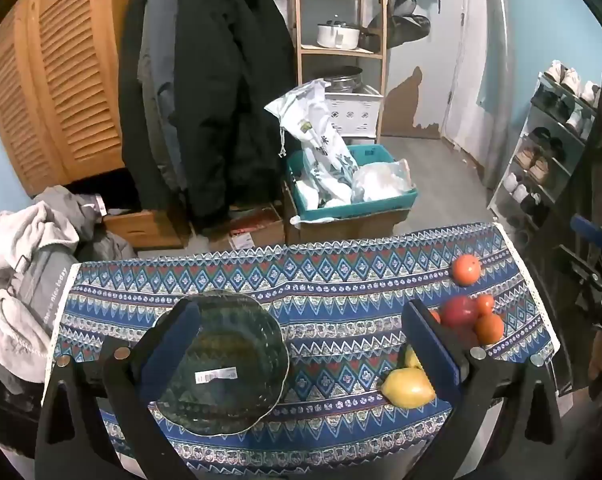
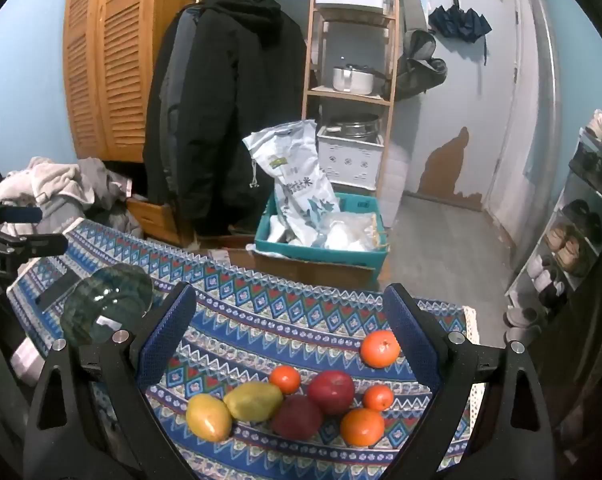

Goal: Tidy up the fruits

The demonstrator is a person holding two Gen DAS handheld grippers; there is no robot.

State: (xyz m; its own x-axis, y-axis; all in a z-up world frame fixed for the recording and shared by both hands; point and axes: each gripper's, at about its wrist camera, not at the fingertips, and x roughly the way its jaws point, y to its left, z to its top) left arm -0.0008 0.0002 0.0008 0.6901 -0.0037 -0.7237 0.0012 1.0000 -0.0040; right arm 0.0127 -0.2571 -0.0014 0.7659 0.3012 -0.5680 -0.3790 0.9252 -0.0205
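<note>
Right wrist view shows my right gripper [image 2: 289, 344] spread wide and holding nothing above the fruit on the patterned tablecloth [image 2: 261, 328]: 2 mangoes [image 2: 253, 401], 2 red apples [image 2: 332, 391] and 4 oranges [image 2: 380, 349], none yet in the glass bowl [image 1: 221, 364], so I judge sorting has not begun. My left gripper [image 1: 301, 336] is also wide, around the bowl without closing on it. Next I should lower onto 1 fruit; the bowl's clear rim is hard to trace.
</note>
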